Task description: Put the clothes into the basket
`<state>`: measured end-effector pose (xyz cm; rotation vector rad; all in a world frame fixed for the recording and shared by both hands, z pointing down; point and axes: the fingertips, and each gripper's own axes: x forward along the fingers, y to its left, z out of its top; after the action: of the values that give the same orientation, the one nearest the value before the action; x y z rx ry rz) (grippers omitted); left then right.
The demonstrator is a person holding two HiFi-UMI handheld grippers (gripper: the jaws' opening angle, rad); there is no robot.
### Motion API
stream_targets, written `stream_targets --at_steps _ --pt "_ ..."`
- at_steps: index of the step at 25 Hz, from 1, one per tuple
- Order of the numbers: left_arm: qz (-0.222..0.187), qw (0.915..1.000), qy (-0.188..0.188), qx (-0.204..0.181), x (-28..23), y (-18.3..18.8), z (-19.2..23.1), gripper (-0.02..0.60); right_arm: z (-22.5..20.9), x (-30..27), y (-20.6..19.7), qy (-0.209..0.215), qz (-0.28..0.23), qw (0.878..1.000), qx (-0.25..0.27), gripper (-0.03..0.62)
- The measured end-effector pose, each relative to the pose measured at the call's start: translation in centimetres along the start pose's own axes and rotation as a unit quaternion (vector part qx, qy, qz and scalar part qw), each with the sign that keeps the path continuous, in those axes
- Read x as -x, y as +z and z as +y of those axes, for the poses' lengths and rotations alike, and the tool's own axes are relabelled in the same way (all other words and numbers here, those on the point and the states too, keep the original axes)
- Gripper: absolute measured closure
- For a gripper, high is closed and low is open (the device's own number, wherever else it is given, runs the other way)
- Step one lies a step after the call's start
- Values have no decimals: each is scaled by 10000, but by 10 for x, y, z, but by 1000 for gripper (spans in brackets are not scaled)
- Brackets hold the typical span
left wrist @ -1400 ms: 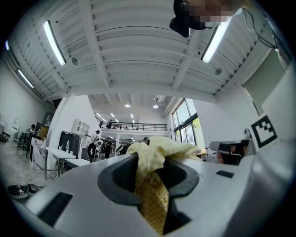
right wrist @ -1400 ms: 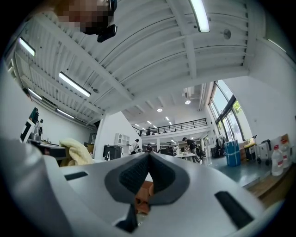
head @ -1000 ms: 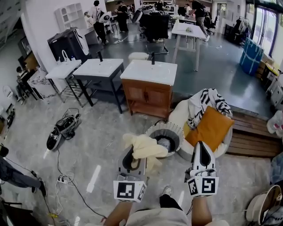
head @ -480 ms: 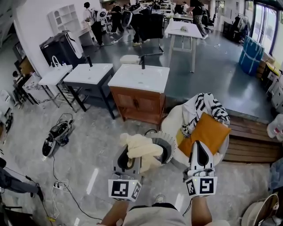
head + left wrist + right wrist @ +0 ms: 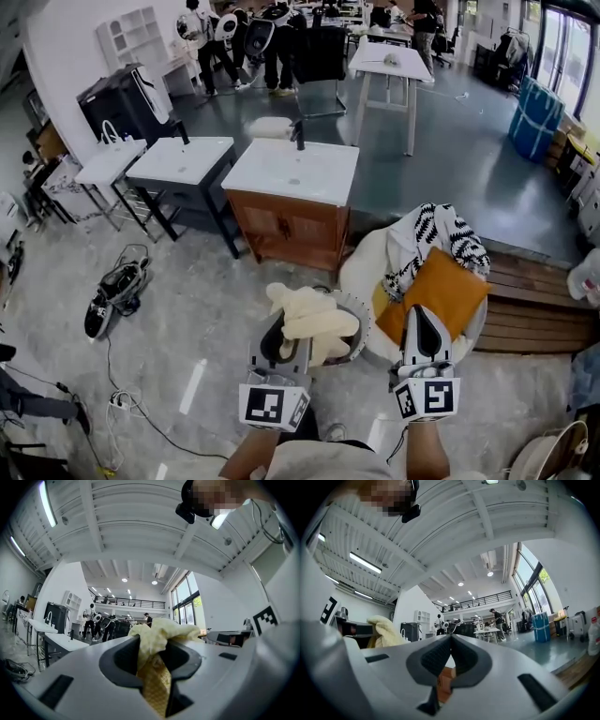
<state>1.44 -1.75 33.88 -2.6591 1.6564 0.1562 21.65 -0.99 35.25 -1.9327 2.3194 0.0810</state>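
In the head view my left gripper (image 5: pixel 286 330) is shut on a pale yellow cloth (image 5: pixel 314 319), which bunches up out of its jaws. The cloth hangs over the round grey basket (image 5: pixel 362 317) on the floor and hides most of it. In the left gripper view the yellow cloth (image 5: pixel 154 639) is pinched between the dark pads of the left gripper (image 5: pixel 154 660). My right gripper (image 5: pixel 424 312) is shut with nothing in it, over the edge of a white seat (image 5: pixel 361 267). On that seat lie a black-and-white garment (image 5: pixel 436 232) and an orange cloth (image 5: pixel 441 292). In the right gripper view the right gripper (image 5: pixel 451 638) has its tips meeting.
A wooden cabinet with a white sink top (image 5: pixel 291 225) stands just beyond the basket, with a dark sink table (image 5: pixel 178 161) to its left. A black device (image 5: pixel 114 292) and cables lie on the floor at left. A wooden bench (image 5: pixel 534 300) runs at right. People stand far back.
Both grippers have moved forward together, the left carrying the yellow cloth. The basket and the white seat have drawn closer, and the cloth now covers more of the basket.
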Motion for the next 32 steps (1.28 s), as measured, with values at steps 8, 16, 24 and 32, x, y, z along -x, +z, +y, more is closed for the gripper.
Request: stream_targets --at_steps 8,16,24,32 --pt "74 9995 -284 144 -56 -8 50 462 15 -67 -7 -193 85 9996 204 606" --pt "32 9981 -608 106 -104 -11 107 462 42 -136 -11 -409 52 9986 319 606" --pt "31 9949 -990 184 -128 -26 143 462 60 -173 -29 -540 128 9978 353 606" --pt "314 9958 -810 281 -150 -66 144 462 47 -206 -55 -192 273 9993 174 606"
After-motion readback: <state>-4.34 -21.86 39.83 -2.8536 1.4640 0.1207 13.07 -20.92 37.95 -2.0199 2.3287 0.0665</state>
